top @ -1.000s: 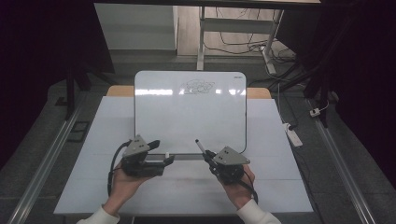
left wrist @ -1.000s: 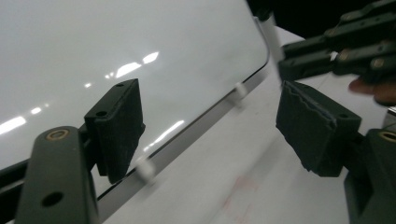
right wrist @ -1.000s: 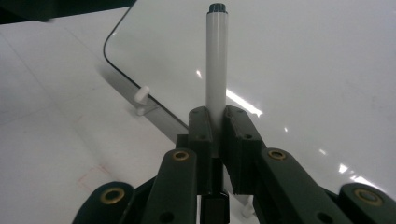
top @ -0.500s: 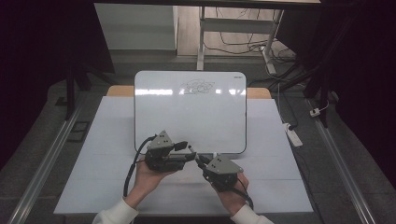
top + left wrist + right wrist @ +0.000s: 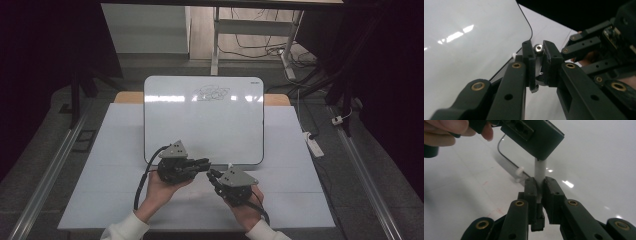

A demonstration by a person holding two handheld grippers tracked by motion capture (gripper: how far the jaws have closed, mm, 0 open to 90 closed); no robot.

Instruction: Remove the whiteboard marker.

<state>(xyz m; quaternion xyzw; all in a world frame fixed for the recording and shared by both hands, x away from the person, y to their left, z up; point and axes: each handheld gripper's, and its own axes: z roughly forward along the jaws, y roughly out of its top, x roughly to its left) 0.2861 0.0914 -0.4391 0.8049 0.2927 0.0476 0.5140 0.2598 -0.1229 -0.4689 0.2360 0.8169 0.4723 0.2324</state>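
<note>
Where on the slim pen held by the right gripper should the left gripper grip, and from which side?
Probably the free end of the pen beyond the right gripper, coming from the opposite side with the jaws across its width: it is a narrow, straight cylinder with one end already taken. The left gripper has just been closing there and clamps it.

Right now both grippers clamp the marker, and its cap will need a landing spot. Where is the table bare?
The white table is bare left of the white dry-erase board, between board and table edge, and likewise on the right. It is crowded in front of the board, where the left gripper and right gripper meet on the slim grey marker.
</note>
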